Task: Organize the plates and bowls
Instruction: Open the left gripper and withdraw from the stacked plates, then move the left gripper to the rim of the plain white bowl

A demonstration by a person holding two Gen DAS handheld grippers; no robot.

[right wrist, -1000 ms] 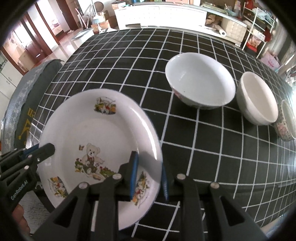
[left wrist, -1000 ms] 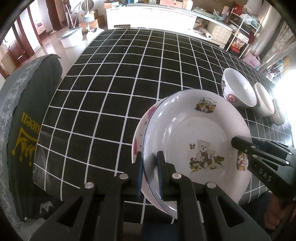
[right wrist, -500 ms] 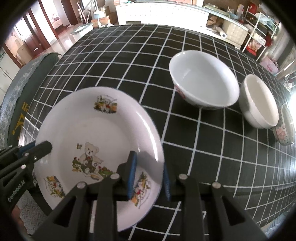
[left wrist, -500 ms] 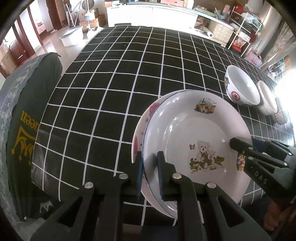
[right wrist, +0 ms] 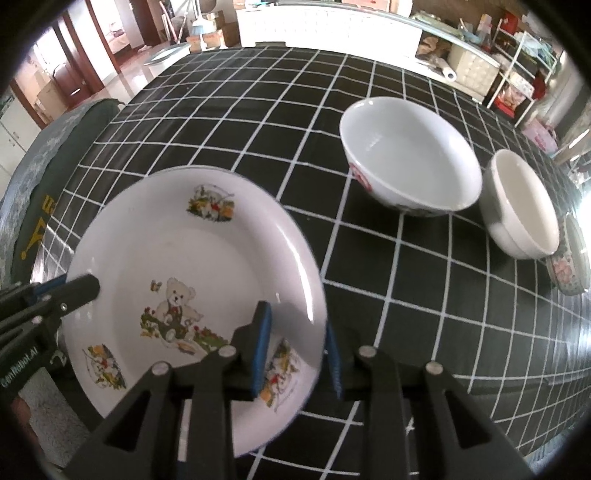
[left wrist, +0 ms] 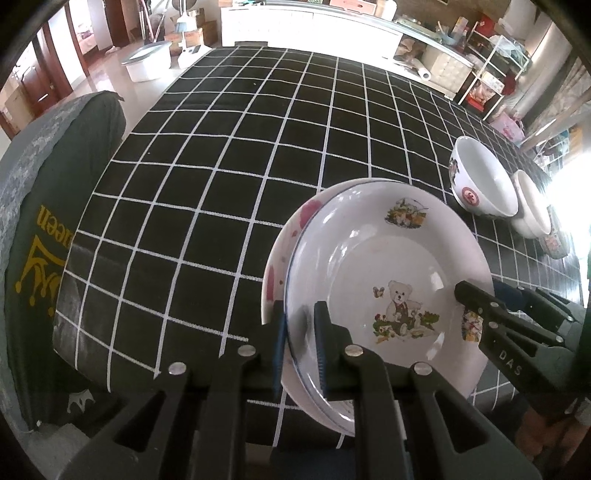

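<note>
A white teddy-bear plate [left wrist: 388,280] lies on top of a pink-patterned plate [left wrist: 291,236], both held over the near edge of the checked table [left wrist: 240,155]. My left gripper [left wrist: 300,347] is shut on the near-left rims of both plates. My right gripper [right wrist: 295,350] is shut on the bear plate's [right wrist: 192,266] right rim; it shows in the left wrist view [left wrist: 480,299]. A large white bowl [right wrist: 406,155], a smaller white bowl [right wrist: 521,206] and a floral bowl [right wrist: 569,258] stand in a row at the right.
A grey-green chair back [left wrist: 33,229] with yellow lettering stands at the table's left edge. A white counter [left wrist: 314,26], shelves [left wrist: 491,74] and a white tub [left wrist: 147,62] on the floor lie beyond the table's far end.
Both grippers and the plates have drawn slightly toward me and lifted a little; the bowls look a bit farther away. Both grips are unchanged.
</note>
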